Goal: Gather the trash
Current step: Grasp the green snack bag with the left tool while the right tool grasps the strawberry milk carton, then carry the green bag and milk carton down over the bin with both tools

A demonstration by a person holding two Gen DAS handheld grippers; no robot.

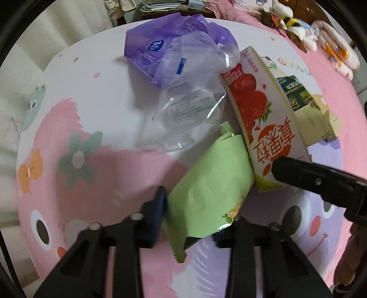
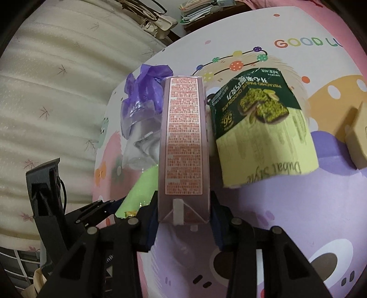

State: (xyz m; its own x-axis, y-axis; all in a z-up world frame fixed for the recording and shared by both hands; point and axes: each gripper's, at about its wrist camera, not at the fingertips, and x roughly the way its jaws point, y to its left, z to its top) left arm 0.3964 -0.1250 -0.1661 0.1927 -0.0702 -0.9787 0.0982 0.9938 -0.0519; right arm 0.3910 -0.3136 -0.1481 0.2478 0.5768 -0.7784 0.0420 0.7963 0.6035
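My left gripper [image 1: 190, 220] is shut on a light green snack wrapper [image 1: 213, 185], which sticks out ahead between its fingers. My right gripper [image 2: 183, 220] is shut on a strawberry-print carton [image 2: 183, 146], held on edge; it also shows in the left wrist view [image 1: 259, 110], with a right finger [image 1: 305, 174] at its near end. A clear plastic wrapper [image 1: 190, 114] and a crumpled purple bag [image 1: 160, 43] lie beyond the green wrapper. A green and cream chocolate box [image 2: 261, 123] lies right of the carton.
All lies on a round table [image 1: 91, 174] with a pink cartoon-print cover. A beige box [image 2: 360, 137] sits at the far right. A cream curtain [image 2: 57, 91] hangs left. Plush toys [image 1: 321, 34] and a pile of papers [image 1: 165, 4] lie beyond the table.
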